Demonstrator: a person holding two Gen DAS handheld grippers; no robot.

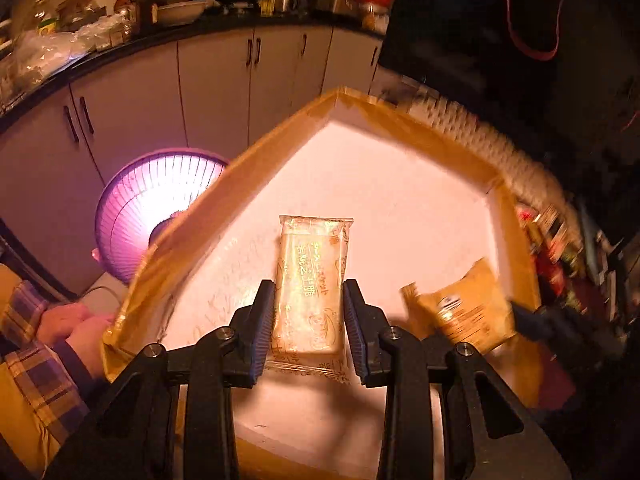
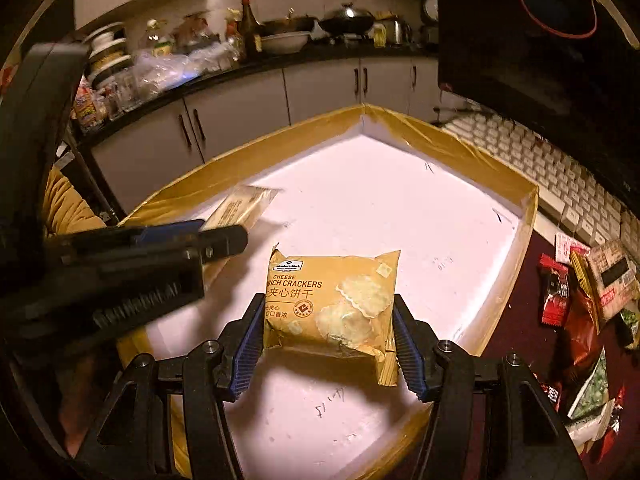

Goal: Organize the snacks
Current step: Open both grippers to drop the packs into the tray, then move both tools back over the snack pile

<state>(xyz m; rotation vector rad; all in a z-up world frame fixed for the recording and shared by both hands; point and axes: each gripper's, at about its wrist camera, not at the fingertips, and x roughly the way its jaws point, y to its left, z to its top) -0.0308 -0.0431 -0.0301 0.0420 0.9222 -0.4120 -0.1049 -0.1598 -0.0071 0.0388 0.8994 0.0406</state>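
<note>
Left gripper (image 1: 308, 328) clamped on a long clear-wrapped snack bar (image 1: 310, 284), blue pads pressed against both long sides, bar pointing away from the camera over the white tray floor. Same bar in the right wrist view (image 2: 244, 206), sticking out past the left gripper's fingers (image 2: 224, 240), above the tray's left side.

Right gripper (image 2: 328, 334) pinching a yellow cheese sandwich crackers pack (image 2: 332, 308), pads on its left and right edges, label facing the camera, held over the middle of the tray. In the left wrist view that pack (image 1: 460, 308) sits to the right of the bar, blurred, near the tray's right wall.

Tray (image 2: 520, 216): shallow white box, rim wrapped in brown tape, pen scribbles on the floor. Cannot tell whether either snack touches the tray floor.

Right of the tray, on a dark red surface: loose pile of snack packets (image 2: 580, 300), red, green and pink wrappers. Behind the tray's right wall: white keyboard (image 2: 560, 176), dark monitor (image 2: 520, 40) above it.

Left of the tray: glowing round heater (image 1: 160, 208) with wire grille; person's hand (image 1: 76, 328) in a plaid sleeve just beside the tray's left rim.

Beyond the tray: grey cabinets (image 2: 320, 88) under a cluttered kitchen counter (image 2: 240, 52) with wok, bottles, bowls.
</note>
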